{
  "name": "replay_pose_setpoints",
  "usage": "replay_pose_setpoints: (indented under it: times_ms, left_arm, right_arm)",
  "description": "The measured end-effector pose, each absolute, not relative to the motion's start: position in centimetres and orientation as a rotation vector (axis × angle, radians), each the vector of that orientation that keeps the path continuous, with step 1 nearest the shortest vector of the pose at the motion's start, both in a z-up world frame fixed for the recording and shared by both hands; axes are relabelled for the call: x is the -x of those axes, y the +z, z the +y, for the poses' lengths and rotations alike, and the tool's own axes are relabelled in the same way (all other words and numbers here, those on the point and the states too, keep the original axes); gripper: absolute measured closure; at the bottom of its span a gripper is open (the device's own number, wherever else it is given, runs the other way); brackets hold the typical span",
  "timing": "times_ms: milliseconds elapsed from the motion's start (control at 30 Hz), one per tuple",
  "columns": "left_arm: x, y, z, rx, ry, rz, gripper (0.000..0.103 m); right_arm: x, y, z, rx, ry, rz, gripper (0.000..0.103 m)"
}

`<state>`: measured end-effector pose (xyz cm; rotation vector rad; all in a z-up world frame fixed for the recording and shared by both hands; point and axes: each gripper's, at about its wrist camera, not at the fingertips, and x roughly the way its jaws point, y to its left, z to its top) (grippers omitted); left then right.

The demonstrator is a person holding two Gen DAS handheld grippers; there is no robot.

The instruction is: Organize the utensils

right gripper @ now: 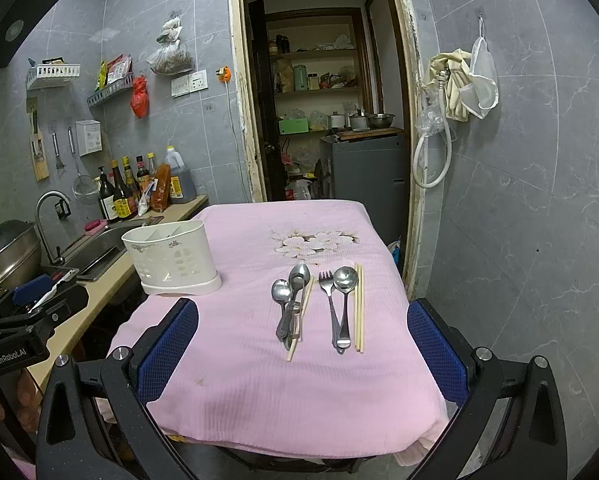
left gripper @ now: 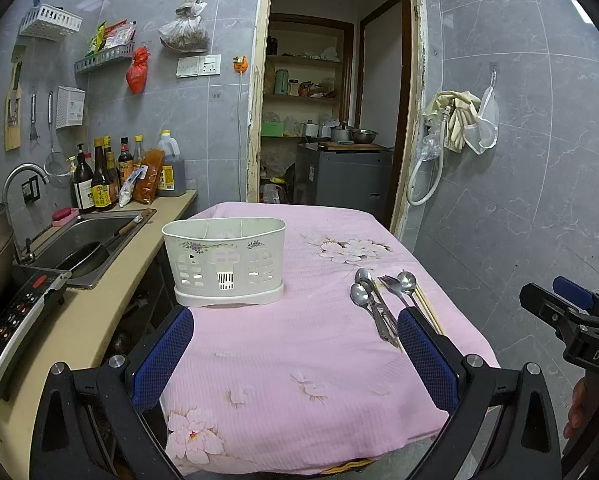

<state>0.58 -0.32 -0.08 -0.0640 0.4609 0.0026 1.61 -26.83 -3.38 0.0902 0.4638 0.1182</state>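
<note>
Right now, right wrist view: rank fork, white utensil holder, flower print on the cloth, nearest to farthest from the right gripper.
From the right gripper, open above the near end of the table:
1. Fork, just ahead, slightly right of centre, beside a spoon.
2. White utensil holder, far left, at the table edge by the sink.
3. Flower print, centre, beyond the utensils.
</note>
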Motion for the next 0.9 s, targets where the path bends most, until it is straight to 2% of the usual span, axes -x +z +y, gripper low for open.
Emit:
replay_pose_setpoints:
  times_ms: [900]
  left_arm:
    - [-1.2, -1.1, -0.6, 0.069, -0.001, 0.472, 0.0]
  right_arm:
    - [-2.2, -4.0, -26.4, -0.088, 0.117, 0.471, 0.001]
